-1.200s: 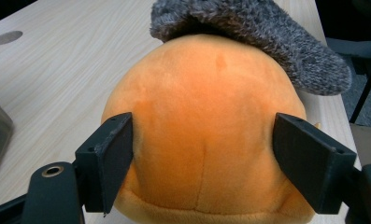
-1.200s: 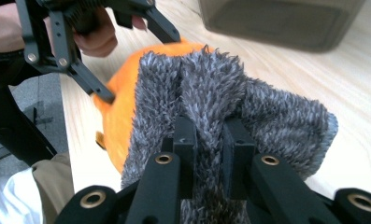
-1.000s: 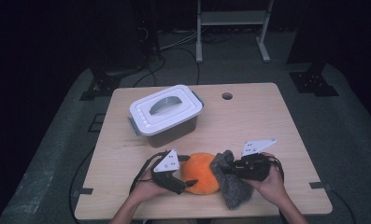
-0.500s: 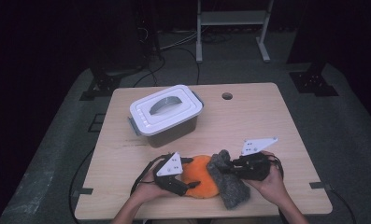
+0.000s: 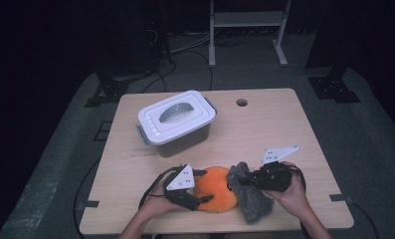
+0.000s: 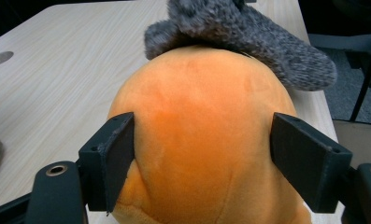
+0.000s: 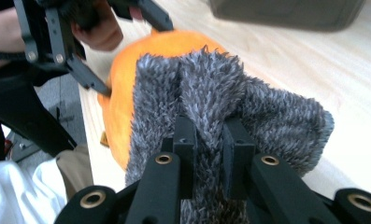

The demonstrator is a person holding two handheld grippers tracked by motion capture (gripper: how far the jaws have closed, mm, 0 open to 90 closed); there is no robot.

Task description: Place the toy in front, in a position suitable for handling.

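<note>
Pale wood-grain table [image 5: 304,129]; round orange plush ball [image 5: 216,188] near front edge. Left gripper [image 5: 203,186] jaws just closing around ball, pads touching its sides. Right gripper [image 5: 235,182] clenched on fuzzy grey cloth [image 5: 252,201] beside ball. Lidded plastic box [image 5: 176,122] behind ball.

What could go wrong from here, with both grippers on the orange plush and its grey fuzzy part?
1. The right gripper is shut on a thin fold of the grey fuzzy part; a pull might slip off the pile or strain the seam.
2. The left gripper, whose jaws have just been closing, squeezes the round orange plush at its sides; the soft ball could squirt out.
3. The plush sits near the table's front edge and might drop off.
</note>
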